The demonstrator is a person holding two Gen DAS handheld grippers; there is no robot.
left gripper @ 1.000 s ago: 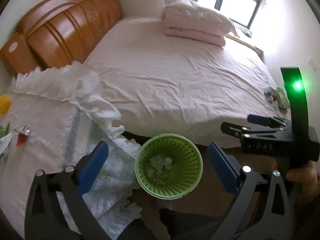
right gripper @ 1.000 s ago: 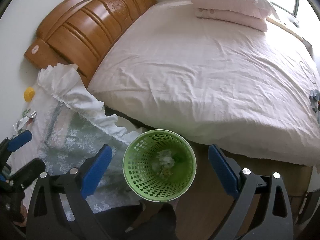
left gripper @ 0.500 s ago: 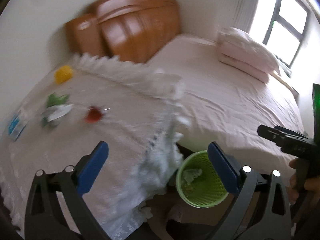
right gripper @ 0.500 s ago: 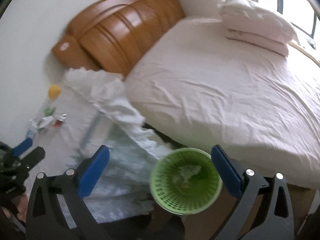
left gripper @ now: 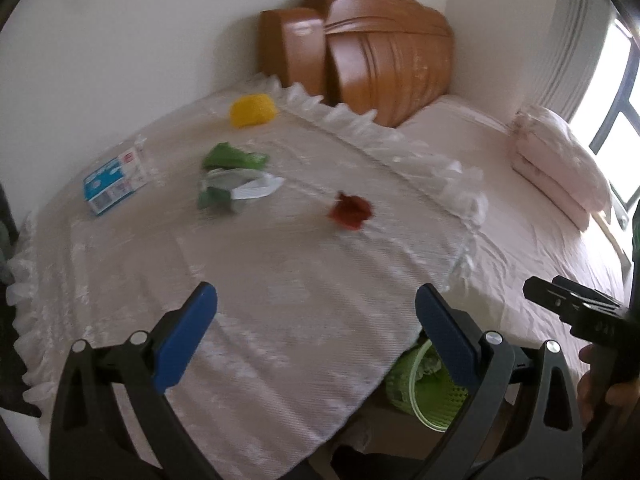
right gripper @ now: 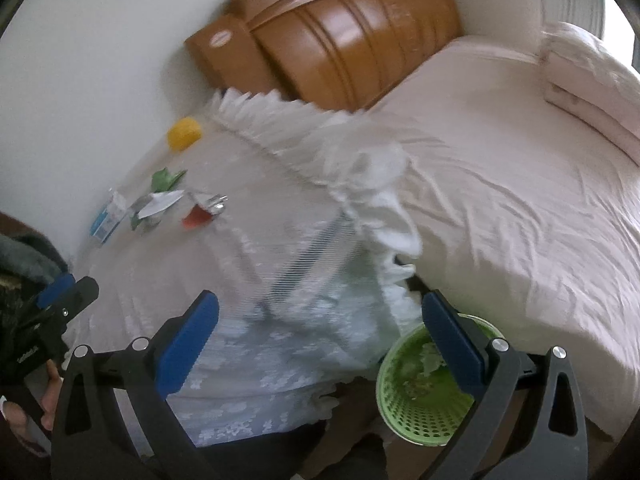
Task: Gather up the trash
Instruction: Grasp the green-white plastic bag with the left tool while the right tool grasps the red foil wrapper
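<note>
**Left gripper nearer the trash**

While both grippers stand wide open and empty, the red wrapper [left gripper: 350, 213] lies ahead of the left gripper [left gripper: 316, 336] on the lace-covered table [left gripper: 280, 280], green scraps [left gripper: 232, 178] beyond it. The right gripper [right gripper: 320, 344], jaws just opened fully, hangs near the bin [right gripper: 416, 412], farther from the trash.

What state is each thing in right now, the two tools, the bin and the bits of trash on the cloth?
Left tool: open, empty.
Right tool: open, empty, jaws just widened.
Green bin: upright, some trash inside.
Red wrapper: crumpled, lying on the cloth.
Green wrapper: crumpled.
Blue-and-white carton: lying flat.
</note>
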